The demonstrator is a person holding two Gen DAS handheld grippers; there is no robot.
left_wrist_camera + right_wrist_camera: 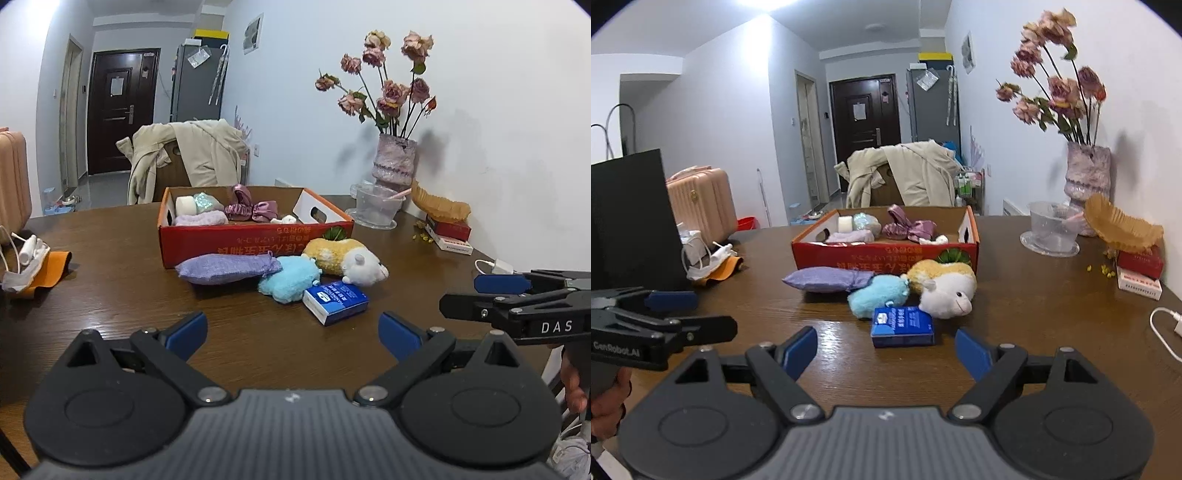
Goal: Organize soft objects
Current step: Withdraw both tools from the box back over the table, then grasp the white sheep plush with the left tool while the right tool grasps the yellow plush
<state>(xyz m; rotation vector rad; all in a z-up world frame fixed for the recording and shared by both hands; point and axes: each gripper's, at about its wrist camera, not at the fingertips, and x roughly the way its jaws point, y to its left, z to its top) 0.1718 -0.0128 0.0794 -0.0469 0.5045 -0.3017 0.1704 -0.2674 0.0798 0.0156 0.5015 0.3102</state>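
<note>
Both of your grippers hover over the near part of the brown table (110, 295), and neither carries anything. Your left gripper (292, 330) has its blue pads spread wide with only bare wood between them; your right gripper (886, 349) is also spread apart and empty, with the blue tissue pack (902, 326) lying on the wood just beyond its tips. In the left wrist view your right gripper also pokes in from the right edge (491, 291), level with your left one. The loose soft things lie in a cluster near the middle of the table, right in front of the red cardboard box (255, 240): the purple pouch (227, 268) lies flat against the box's front wall, the light blue plush (290, 278) touches its tied end, and the yellow-and-white plush (349, 260) rests beside that, its white head toward the tissue pack. Inside the box several soft pieces already sit, among them shiny mauve scrunchies (251, 208) and a lilac towel roll (201, 219). A vase of dried roses (393, 158) stands at the table's far right edge by the wall.
</note>
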